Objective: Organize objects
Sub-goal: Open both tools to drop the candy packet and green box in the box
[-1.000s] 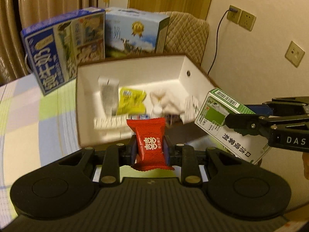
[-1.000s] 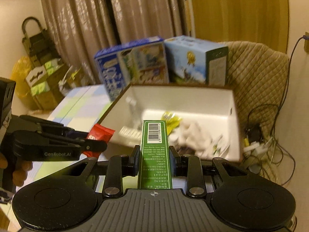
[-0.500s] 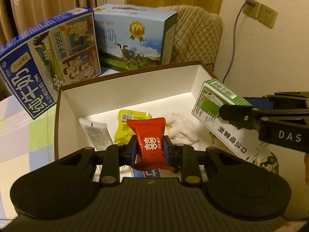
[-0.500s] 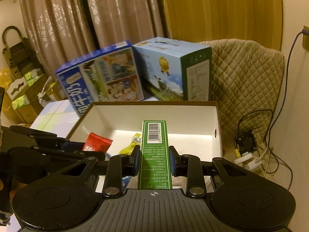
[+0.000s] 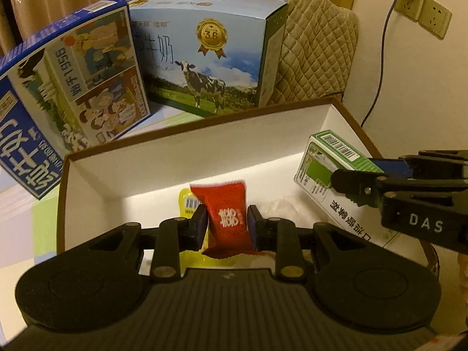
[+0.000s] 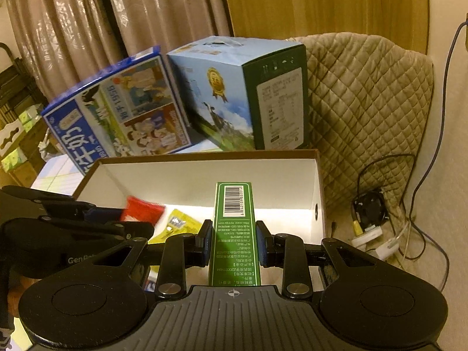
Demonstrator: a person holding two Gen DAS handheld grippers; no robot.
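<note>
Candy (image 5: 228, 219) seemingly loose between tongs (image 5: 224, 225).

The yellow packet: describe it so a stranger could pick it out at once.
Find the open white-lined cardboard box in front of the two milk cartons. The flat yellow foil packet lies on its floor, just behind the red candy wrapper held in the left gripper. It is the only yellow thing inside.

open-topped tray (image 6: 204, 172), bare floor along far wall, milk cartons (image 5: 201, 55) crowding behind, yellow packet (image 6: 175, 225) near middle
</note>
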